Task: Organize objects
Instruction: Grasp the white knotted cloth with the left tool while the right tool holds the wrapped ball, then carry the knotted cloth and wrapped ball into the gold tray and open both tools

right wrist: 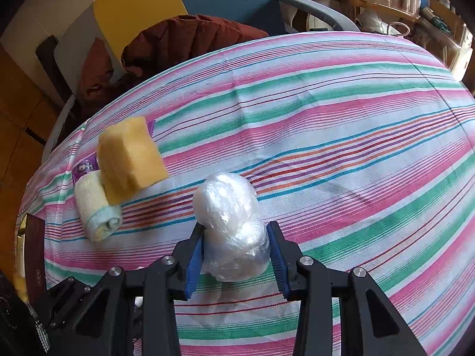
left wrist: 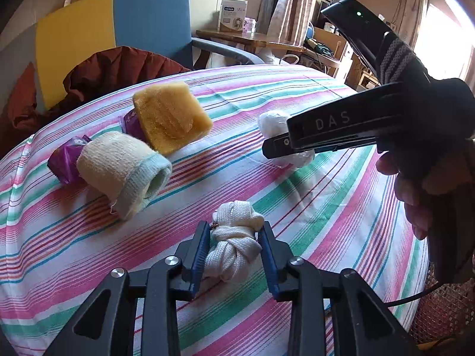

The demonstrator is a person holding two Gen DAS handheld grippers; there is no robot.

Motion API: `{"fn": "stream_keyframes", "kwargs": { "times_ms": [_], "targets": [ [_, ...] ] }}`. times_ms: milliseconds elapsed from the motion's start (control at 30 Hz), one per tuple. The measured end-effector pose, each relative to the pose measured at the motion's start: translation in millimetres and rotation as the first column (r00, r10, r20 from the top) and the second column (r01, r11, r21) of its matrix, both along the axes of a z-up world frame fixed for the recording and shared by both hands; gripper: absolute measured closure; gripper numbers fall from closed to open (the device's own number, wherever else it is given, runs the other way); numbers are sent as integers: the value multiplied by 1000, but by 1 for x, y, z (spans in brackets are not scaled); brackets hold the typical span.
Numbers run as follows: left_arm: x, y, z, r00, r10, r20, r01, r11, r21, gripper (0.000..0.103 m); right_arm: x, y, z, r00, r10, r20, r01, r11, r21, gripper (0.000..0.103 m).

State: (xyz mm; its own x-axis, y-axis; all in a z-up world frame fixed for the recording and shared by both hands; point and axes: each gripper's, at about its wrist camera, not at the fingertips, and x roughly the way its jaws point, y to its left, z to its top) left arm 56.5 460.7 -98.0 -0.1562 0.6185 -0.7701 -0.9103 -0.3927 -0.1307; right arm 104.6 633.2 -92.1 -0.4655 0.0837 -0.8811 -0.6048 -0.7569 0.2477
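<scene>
down at six o'clock the left gripper (left wrist: 234, 247) clamps a knotted white cloth strap (left wrist: 234, 249) on the striped tablecloth (left wrist: 341, 207); the right gripper (right wrist: 236, 250) pinches a plastic-wrapped white bundle (right wrist: 231, 225), sponge (right wrist: 130, 160) toward ten o'clock.

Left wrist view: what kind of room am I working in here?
Most likely a lived-in home room, not a lab. A striped cloth covers the work surface, a padded armchair stands behind it with a dark red jacket beside it, and curtains hang at the window.
</scene>
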Motion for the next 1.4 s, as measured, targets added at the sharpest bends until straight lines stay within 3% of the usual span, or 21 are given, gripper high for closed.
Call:
{"fn": "stream_keyframes", "kwargs": {
  "times_ms": [167,400,733,900,1067,1400],
  "targets": [
    [-7,-32,1,997,76,6,-76,996,43,70,4,-13,11,1000,23,-21,-23,999,24,62],
    [-27,-75,0,980,180,81,-188,977,102,70,-2,-48,25,994,109,-14,-107,985,134,62],
    [-18,-104,-2,978,193,76,-202,971,129,71,-16,-87,32,976,217,1,-209,939,274,62],
    [-15,-110,-2,978,194,77,-203,970,136,71,-17,-115,38,963,266,-36,-248,933,262,62],
    [-10,-119,1,977,202,66,-209,969,132,71,-28,-148,33,931,361,-59,-336,906,256,62],
    [13,-177,14,979,200,37,-204,967,150,71,-33,-168,18,899,437,-20,-410,858,310,62]
  ]
}}
